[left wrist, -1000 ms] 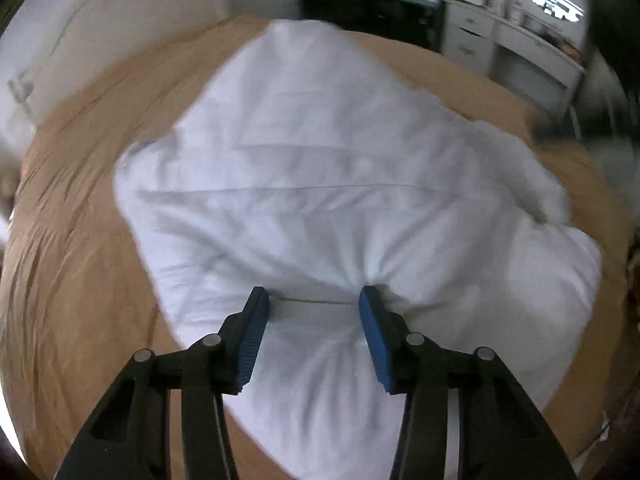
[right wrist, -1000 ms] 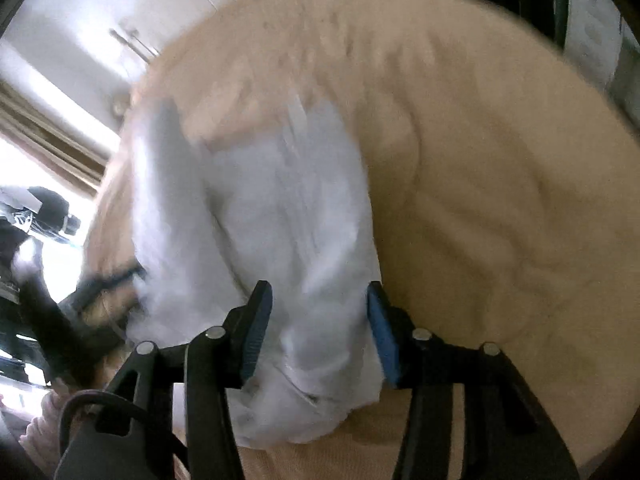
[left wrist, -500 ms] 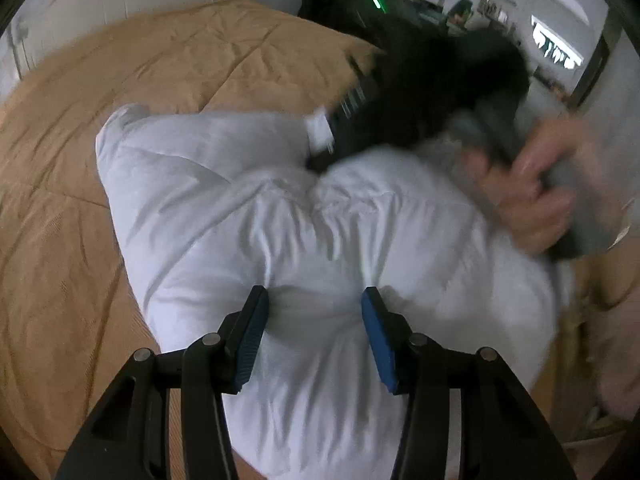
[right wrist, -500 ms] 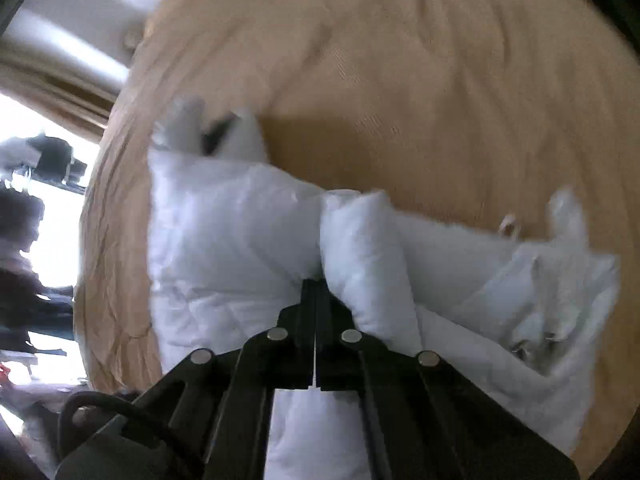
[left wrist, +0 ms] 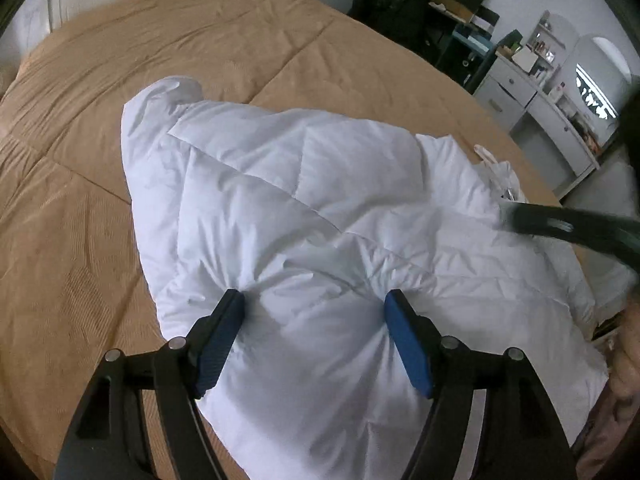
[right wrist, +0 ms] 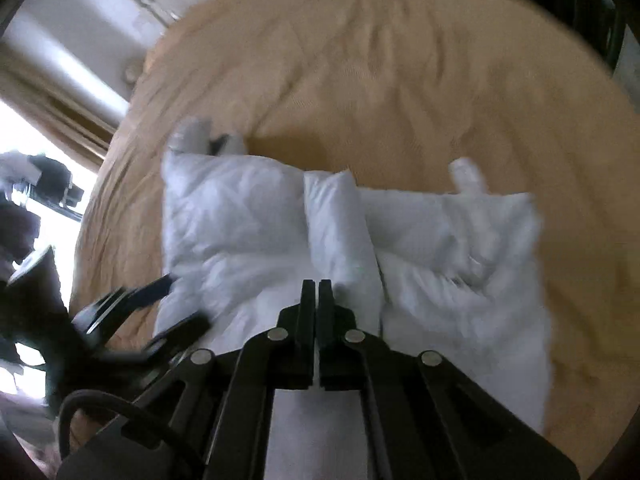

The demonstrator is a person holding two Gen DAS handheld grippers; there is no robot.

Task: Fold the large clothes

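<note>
A white puffy jacket [left wrist: 304, 208] lies crumpled on a tan bed [left wrist: 120, 92]. My left gripper [left wrist: 314, 304] is open, its blue pads pressed down into the jacket's near part. In the right wrist view the jacket [right wrist: 248, 216] shows a raised fold [right wrist: 340, 224] running away from my right gripper [right wrist: 318, 284], which is shut on that fold. The right gripper shows as a dark blurred bar in the left wrist view [left wrist: 568, 228] at the jacket's right edge. The left gripper shows blurred in the right wrist view [right wrist: 160, 304].
The tan bed [right wrist: 400, 60] spreads on all sides of the jacket. A black backpack [left wrist: 388, 0] and a dark desk stand past the bed's far edge. A white dresser [left wrist: 540, 96] with a mirror is at the far right. A bright window [right wrist: 24, 128] is at the left.
My right gripper has closed on a fold of the jacket and pulled back to the jacket's right edge. The jacket has been folded over. My left gripper stays open, pressing on the jacket.
</note>
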